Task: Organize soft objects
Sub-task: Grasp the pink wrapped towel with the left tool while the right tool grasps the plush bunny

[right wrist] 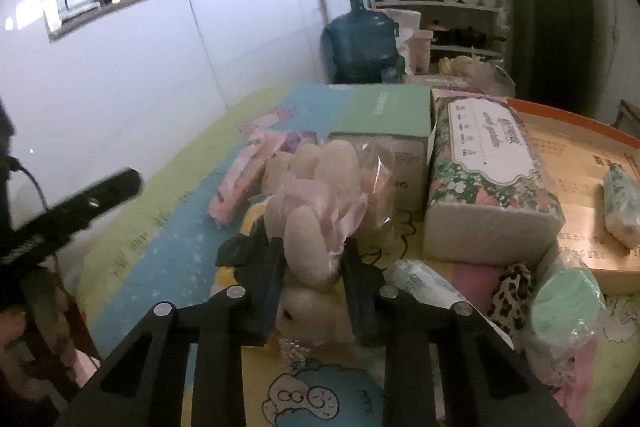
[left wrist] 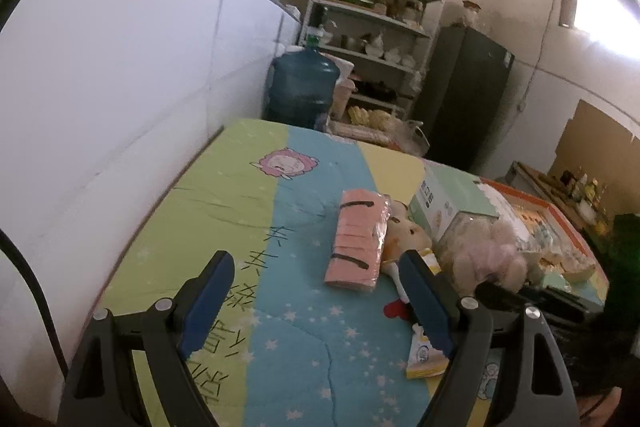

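A cream plush bunny (right wrist: 316, 239) with a pink bow lies on the colourful quilt (right wrist: 160, 227). My right gripper (right wrist: 310, 263) is shut on the bunny, one finger on each side of it. The bunny also shows in the left wrist view (left wrist: 492, 255). A pink pack of tissues (left wrist: 358, 237) lies on the quilt, with a small doll (left wrist: 404, 231) beside it. My left gripper (left wrist: 316, 267) is open and empty, just short of the pink pack. The pink pack also shows in the right wrist view (right wrist: 244, 175).
A mint box (right wrist: 384, 119) and a floral tissue pack (right wrist: 484, 171) sit behind the bunny. An orange-rimmed tray (right wrist: 580, 155) holds a small pack. A leopard cloth (right wrist: 512, 291), a green roll (right wrist: 568, 299) and a yellow sachet (left wrist: 426, 355) lie nearby. White wall at left.
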The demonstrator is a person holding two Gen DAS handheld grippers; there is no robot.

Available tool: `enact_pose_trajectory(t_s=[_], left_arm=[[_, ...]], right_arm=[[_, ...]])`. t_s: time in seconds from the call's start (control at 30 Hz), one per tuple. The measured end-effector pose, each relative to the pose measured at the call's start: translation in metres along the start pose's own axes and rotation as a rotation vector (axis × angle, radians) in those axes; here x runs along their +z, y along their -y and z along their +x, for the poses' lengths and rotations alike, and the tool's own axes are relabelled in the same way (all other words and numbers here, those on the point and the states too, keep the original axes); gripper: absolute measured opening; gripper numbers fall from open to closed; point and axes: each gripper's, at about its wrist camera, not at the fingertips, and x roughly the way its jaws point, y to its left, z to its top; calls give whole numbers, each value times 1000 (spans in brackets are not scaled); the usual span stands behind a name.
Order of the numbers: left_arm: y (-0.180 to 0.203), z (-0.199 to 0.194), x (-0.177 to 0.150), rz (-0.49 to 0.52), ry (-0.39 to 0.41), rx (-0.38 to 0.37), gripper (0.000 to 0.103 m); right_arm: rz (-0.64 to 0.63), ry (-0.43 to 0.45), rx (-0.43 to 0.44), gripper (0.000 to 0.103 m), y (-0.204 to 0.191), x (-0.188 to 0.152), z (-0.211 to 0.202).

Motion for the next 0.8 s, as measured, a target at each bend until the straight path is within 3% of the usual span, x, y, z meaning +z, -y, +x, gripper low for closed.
enact_pose_trajectory(t_s=[0.3, 0.6, 0.8], left_arm=[[13, 44, 18, 77, -90, -33, 85], [24, 95, 14, 132, -216, -38, 83], [21, 106, 15, 108, -253, -40, 58]], right_arm=[[45, 95, 49, 28, 7, 5, -34], [55, 117, 62, 29, 8, 6, -47], [70, 110, 63, 29, 13, 3, -45]])
